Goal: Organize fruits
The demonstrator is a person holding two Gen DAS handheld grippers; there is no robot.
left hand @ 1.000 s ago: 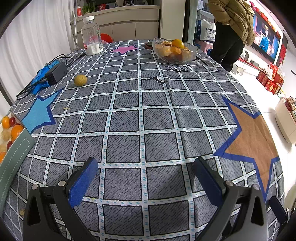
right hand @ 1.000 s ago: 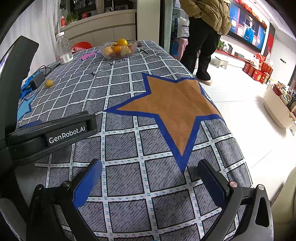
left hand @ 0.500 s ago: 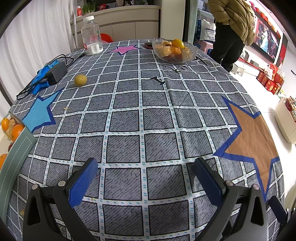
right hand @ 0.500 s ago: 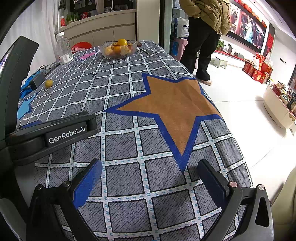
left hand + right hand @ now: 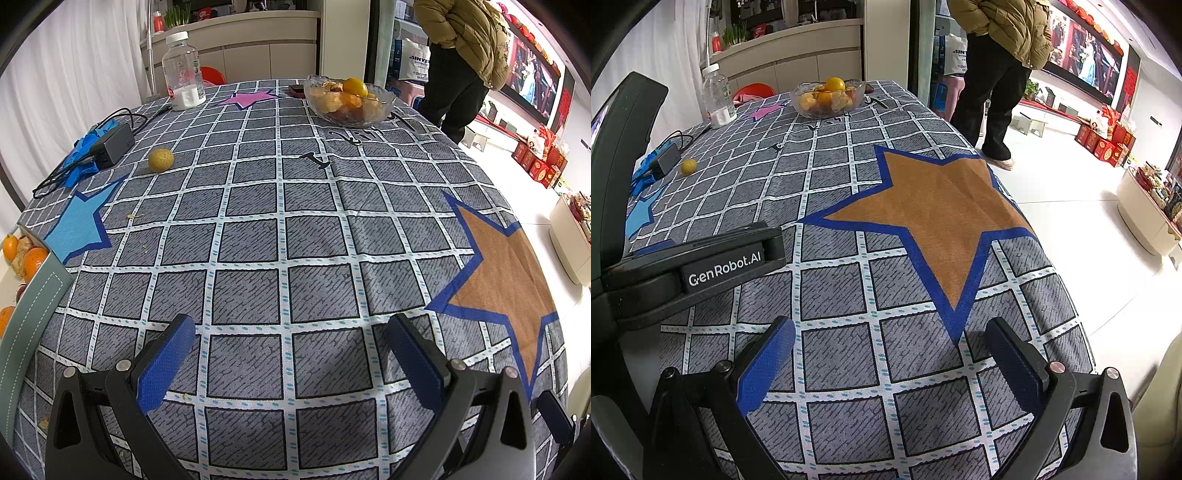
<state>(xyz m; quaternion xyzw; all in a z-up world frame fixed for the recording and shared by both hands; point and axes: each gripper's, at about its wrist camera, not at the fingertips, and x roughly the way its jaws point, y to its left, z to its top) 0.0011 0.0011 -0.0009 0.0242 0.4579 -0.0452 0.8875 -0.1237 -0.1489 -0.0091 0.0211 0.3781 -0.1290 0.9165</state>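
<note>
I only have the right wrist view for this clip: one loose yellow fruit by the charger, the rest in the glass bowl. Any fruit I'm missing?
Observer: Yes. The left wrist view shows several oranges past the left edge of the table, behind a grey-green stitched panel.
Operator: Is the left gripper holding one?
Observer: No. The left gripper is open and empty, with only cloth between its fingers.
</note>
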